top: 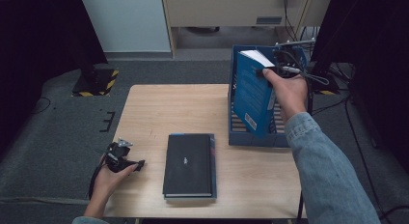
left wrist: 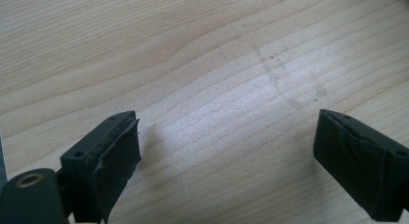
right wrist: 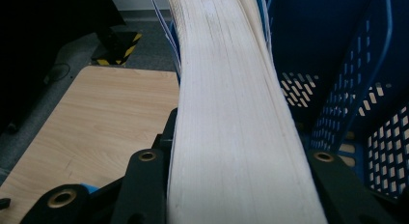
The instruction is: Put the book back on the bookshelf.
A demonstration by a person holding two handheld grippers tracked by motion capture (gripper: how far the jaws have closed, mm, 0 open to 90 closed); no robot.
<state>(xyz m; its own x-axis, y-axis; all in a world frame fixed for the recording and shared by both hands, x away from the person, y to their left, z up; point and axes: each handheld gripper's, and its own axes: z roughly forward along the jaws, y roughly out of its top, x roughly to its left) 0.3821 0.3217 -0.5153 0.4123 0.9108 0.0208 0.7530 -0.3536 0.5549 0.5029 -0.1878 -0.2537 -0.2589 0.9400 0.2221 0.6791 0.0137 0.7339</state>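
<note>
Blue-covered paperback book seen from the high view, held upright and tilted over the blue perforated plastic crate, its lower corner down inside the crate's left part. Right gripper clamped on the book's top edge, above the crate's far end. Black hardcover book flat on the pale wooden table, just left of the crate. Left gripper resting well left of the crate, at the table's near edge.

From the left gripper view: jaws spread wide over bare table, nothing between.

From the right gripper view: cream page block of the paperback pinched between both jaws, crate wall just beside it.

Best done, probably, by lowering the book straight, spine parallel to the crate's wall, and releasing only once its bottom edge sat on the crate floor, lest it topple.
</note>
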